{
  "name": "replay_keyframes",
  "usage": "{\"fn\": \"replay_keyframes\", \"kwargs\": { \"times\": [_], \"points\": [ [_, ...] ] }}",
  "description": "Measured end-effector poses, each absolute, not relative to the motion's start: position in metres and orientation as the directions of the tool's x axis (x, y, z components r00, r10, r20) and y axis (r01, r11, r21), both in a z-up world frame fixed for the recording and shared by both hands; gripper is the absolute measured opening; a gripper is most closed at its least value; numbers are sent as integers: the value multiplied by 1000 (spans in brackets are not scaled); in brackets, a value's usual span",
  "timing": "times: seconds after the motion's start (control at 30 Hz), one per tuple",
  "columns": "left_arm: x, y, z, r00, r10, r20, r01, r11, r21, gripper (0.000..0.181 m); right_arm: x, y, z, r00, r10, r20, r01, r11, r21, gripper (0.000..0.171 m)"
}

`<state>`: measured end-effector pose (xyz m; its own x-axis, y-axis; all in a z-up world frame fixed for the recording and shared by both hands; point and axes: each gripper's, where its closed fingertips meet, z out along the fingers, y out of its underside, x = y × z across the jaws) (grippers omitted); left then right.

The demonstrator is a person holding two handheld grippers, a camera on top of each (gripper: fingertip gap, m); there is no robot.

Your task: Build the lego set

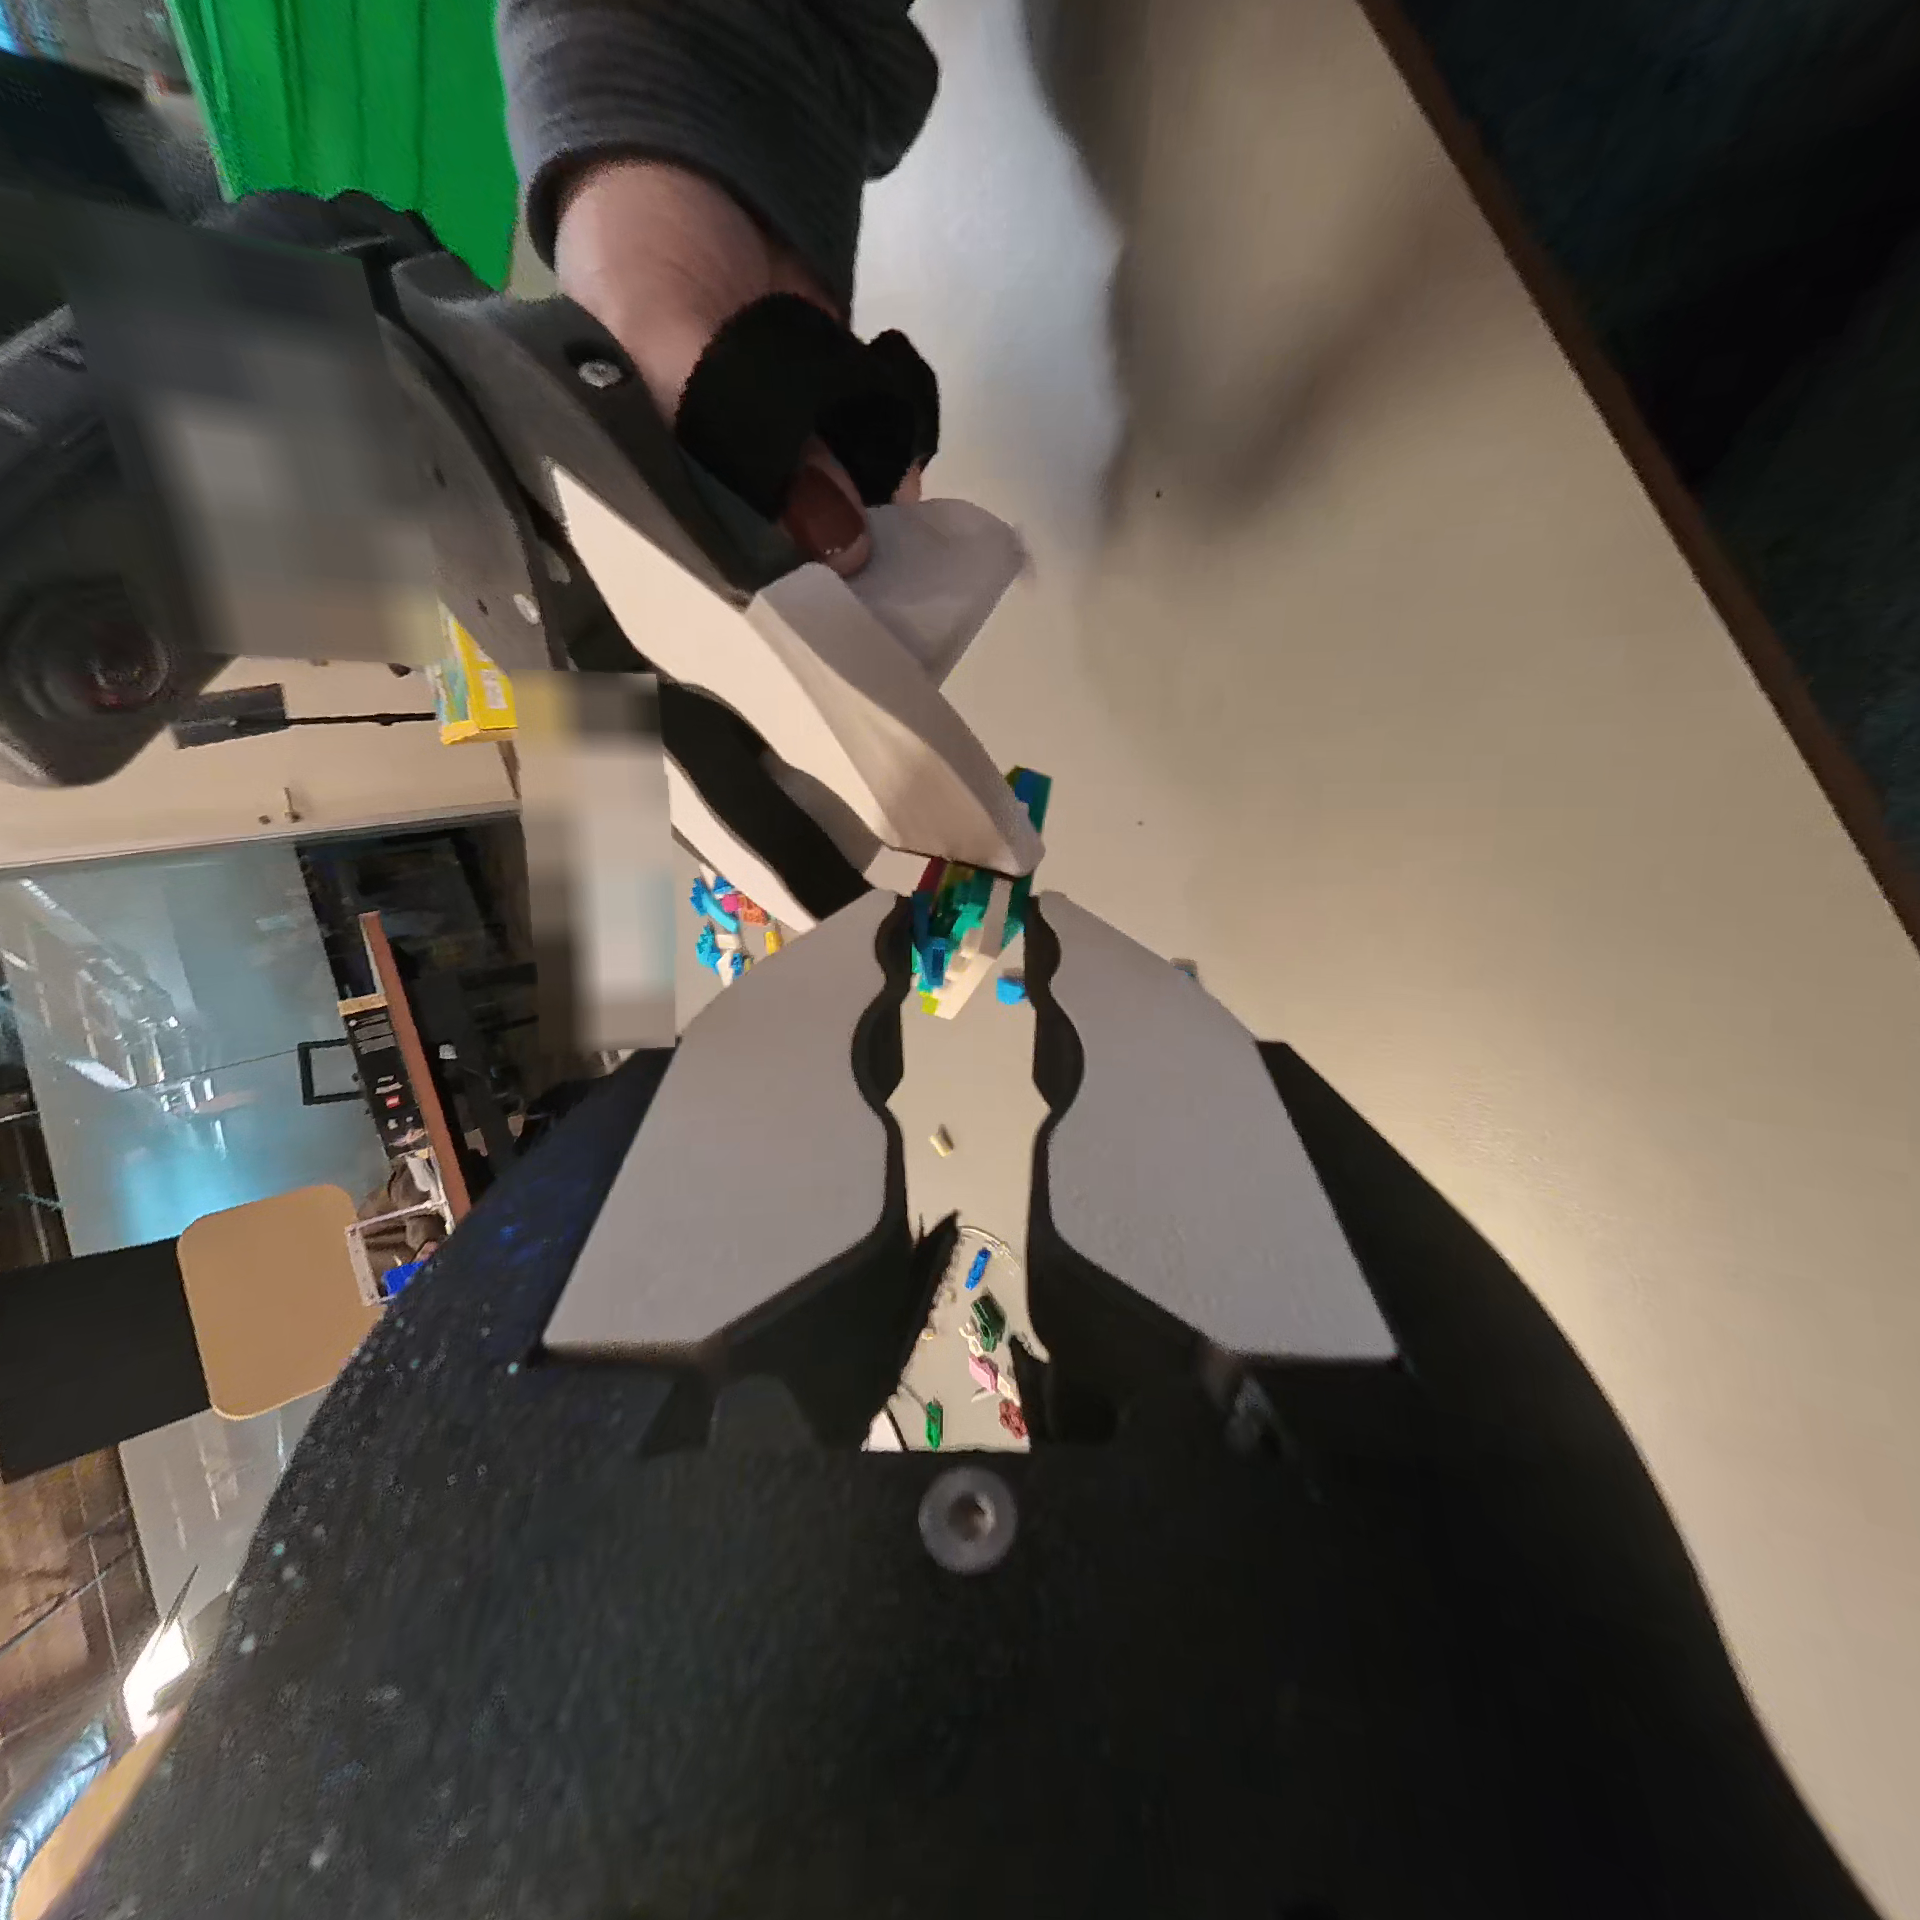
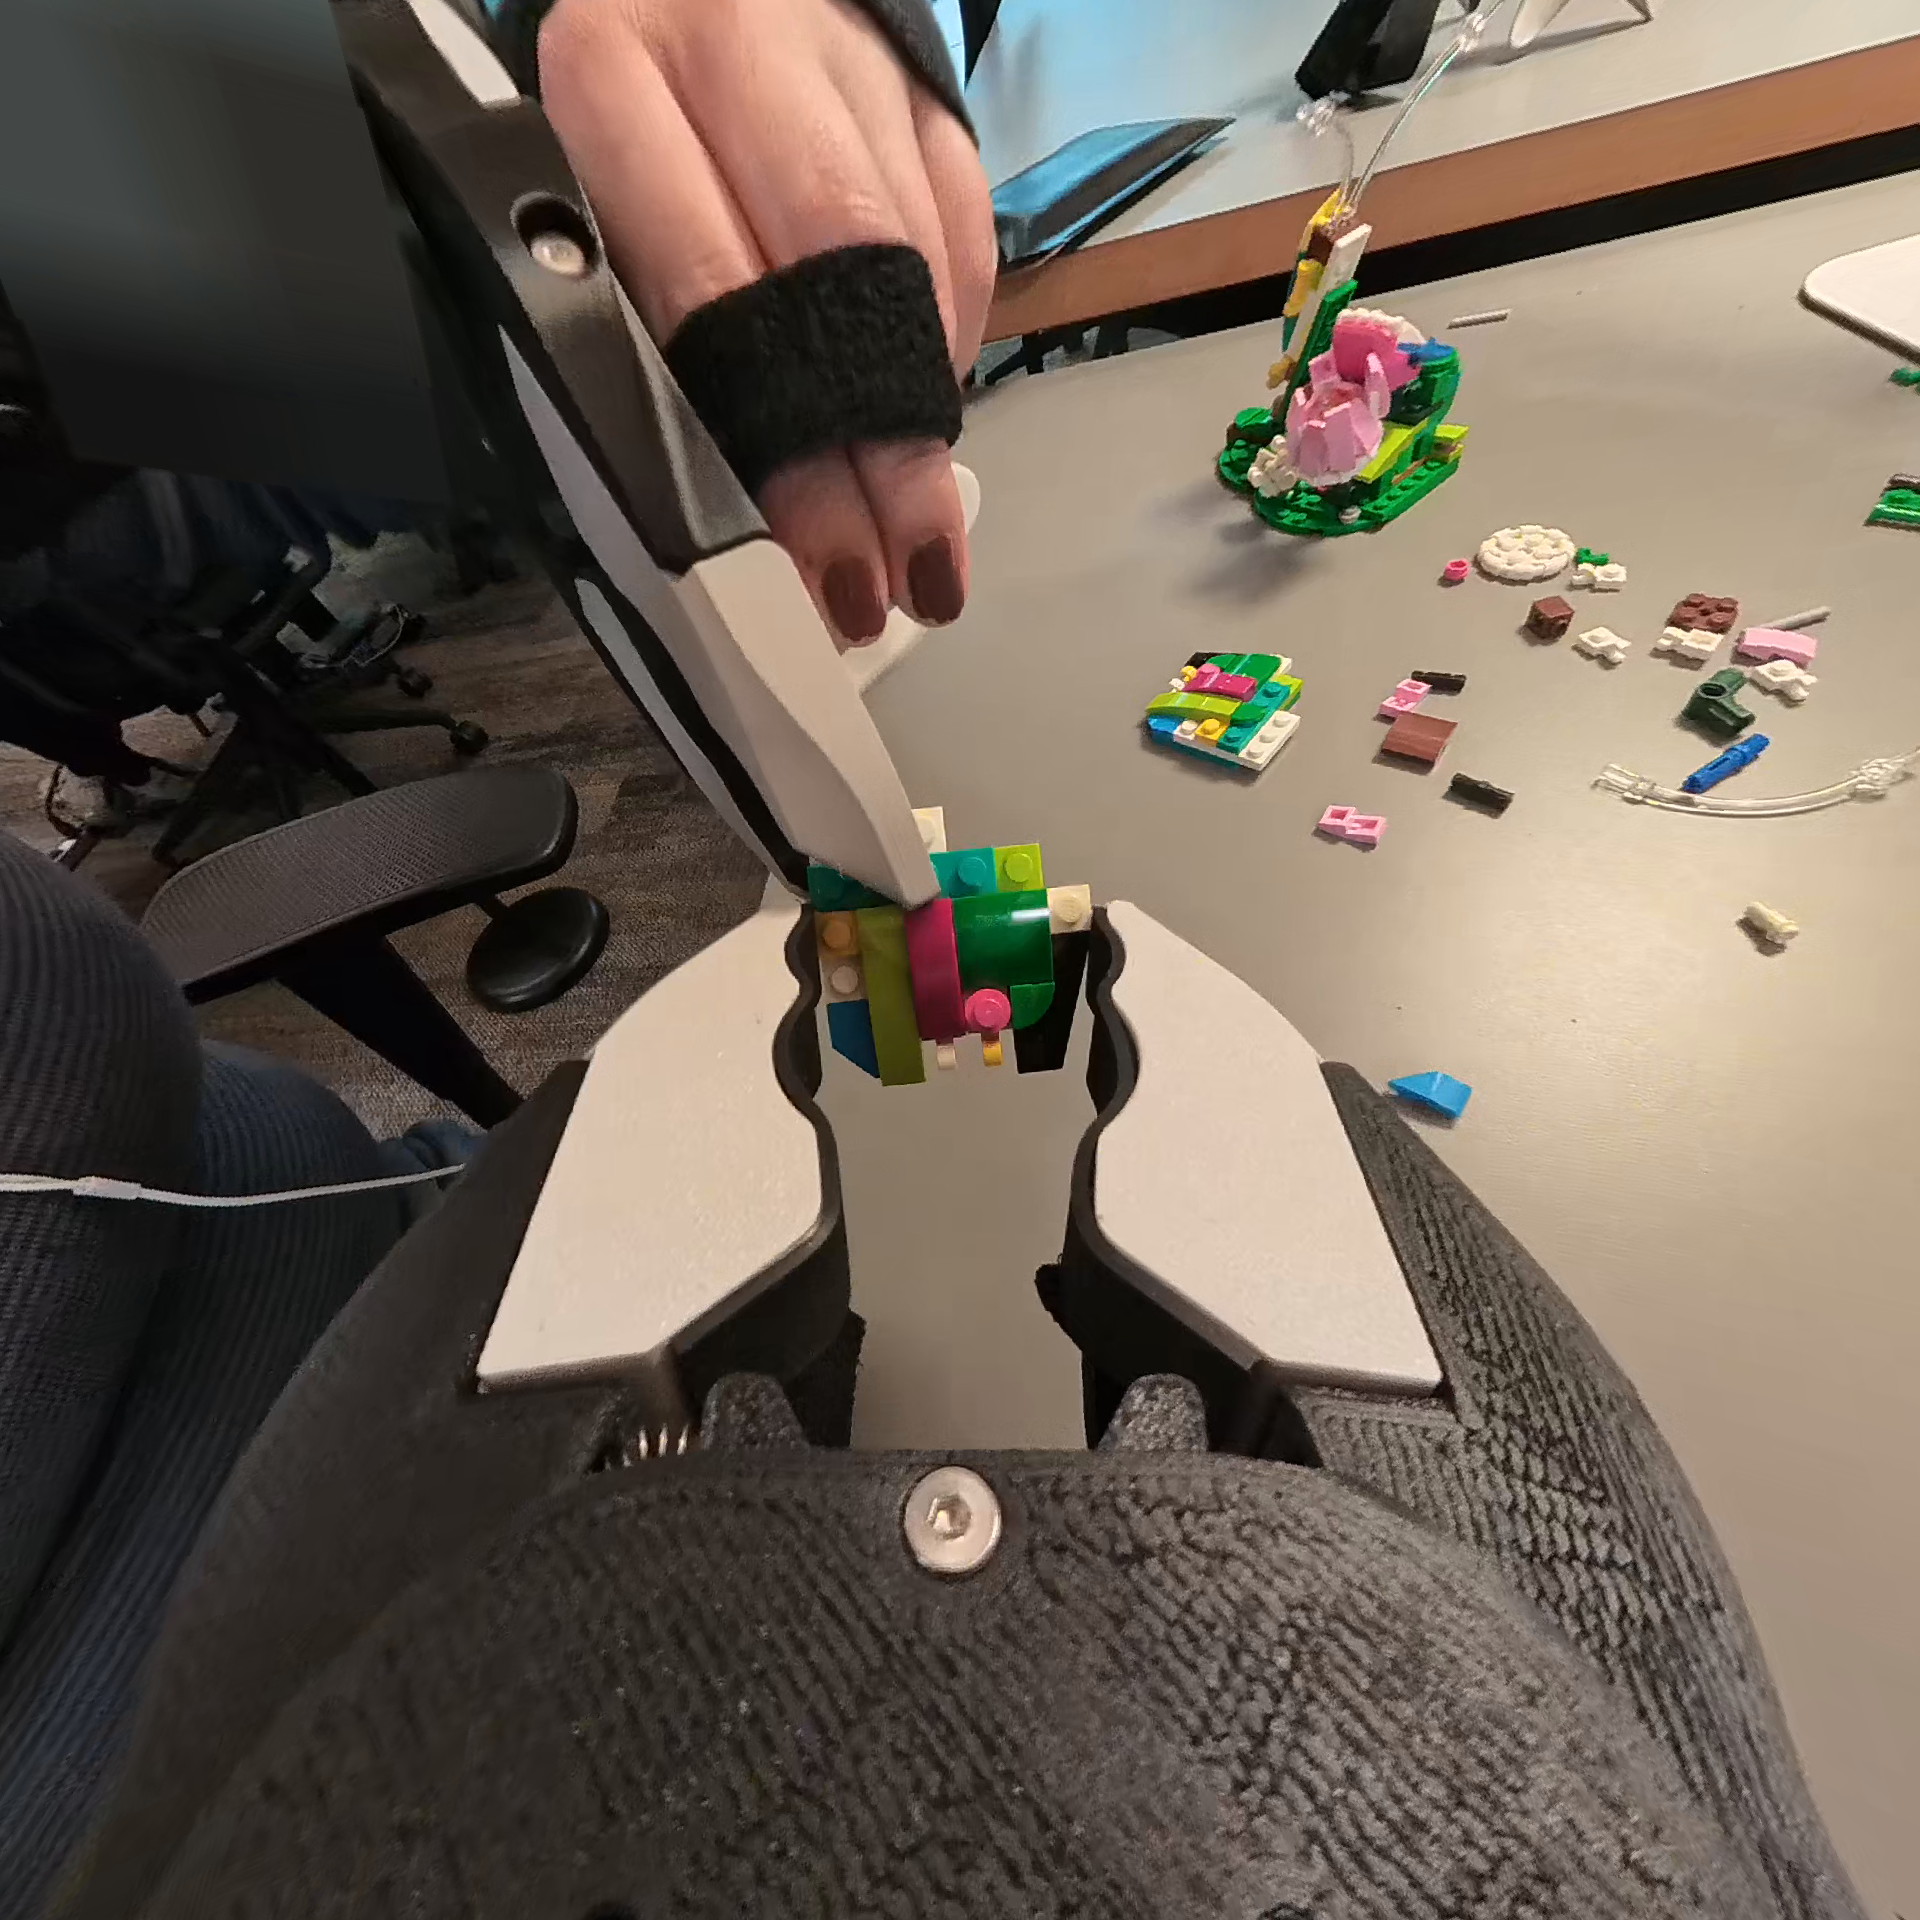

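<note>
The grey surface (image 2: 1455,1039) was seen to be wide, with lego spread over the far part of it. A tall flower model (image 2: 1345,416), pink on a green base, had been set up there, so that part looked done. Nearer, a flat block of coloured plates (image 2: 1226,712) was laid by itself, and it seemed to be built but not yet joined to anything. Around it many loose bricks (image 2: 1704,644) were scattered, along with a clear curved piece (image 2: 1766,795), so a good deal was judged to be left. Close to the cameras, a small block of plates (image 2: 940,977) was held up in the air above the near edge of the surface. The jaws of the right gripper (image 2: 951,971) were closed on its two sides. It was also pinched from the top by the jaws of the left gripper (image 1: 961,945), which came in at a slant. A single blue wedge (image 2: 1432,1093) was left lying just beside the right gripper. A tiny cream brick (image 2: 1768,925) was seen farther off, well apart from the rest.
</note>
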<state>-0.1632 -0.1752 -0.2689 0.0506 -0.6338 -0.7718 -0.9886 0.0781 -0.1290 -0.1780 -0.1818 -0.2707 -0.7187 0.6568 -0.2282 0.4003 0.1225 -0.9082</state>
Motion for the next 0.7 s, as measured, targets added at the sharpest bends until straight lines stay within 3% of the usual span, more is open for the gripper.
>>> {"fn": "replay_keyframes", "kwargs": {
  "times": [0.33,0.7],
  "points": [
    [-160,-182,-270,-35,-737,-675,-993,100,-58,20,-173,-188,-272,-742,629,-231,403,143,-904,48],
    [-164,-181,-271,-25,-699,-714,-993,99,-62,20,-175,-185,-275,-730,651,-207,406,170,-898,48]
  ]
}}
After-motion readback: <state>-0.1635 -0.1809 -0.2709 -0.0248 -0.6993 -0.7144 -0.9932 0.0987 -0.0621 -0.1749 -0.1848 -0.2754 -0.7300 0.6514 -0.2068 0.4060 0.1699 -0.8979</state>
